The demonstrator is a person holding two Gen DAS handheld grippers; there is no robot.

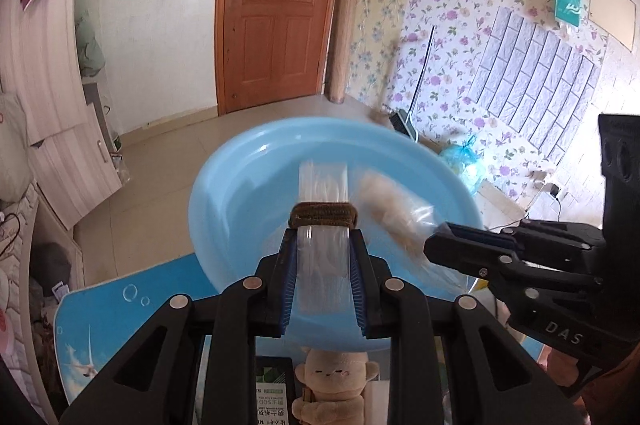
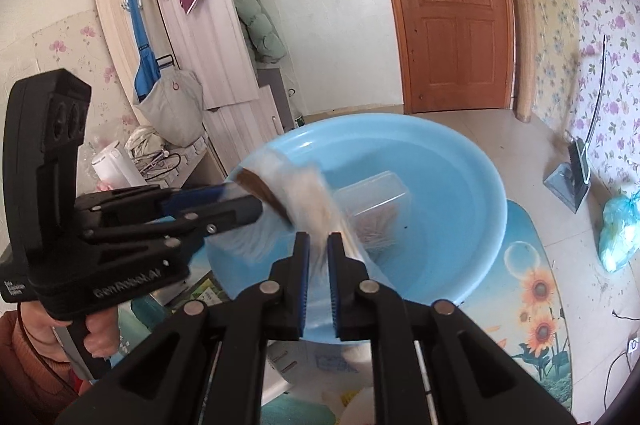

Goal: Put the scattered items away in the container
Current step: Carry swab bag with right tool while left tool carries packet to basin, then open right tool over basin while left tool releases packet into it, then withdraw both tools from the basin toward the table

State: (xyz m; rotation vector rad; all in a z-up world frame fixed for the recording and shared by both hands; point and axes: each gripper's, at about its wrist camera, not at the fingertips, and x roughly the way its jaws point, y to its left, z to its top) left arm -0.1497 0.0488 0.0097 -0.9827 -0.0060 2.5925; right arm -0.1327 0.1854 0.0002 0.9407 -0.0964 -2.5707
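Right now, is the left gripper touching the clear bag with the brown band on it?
Touching. The left wrist view shows the left gripper with both fingers pressed against the sides of the clear bag, just below the brown band, above the blue basin.

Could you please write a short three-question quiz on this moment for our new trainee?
1. True or false: the blue basin already holds a clear plastic box.
2. What does the left tool grip? A) a clear packet wrapped by a brown band B) a purple towel C) a broom
3. Fill in: the right tool holds a clear bag of fluffy beige material above the ____.

Key: 1 true; 2 A; 3 basin.
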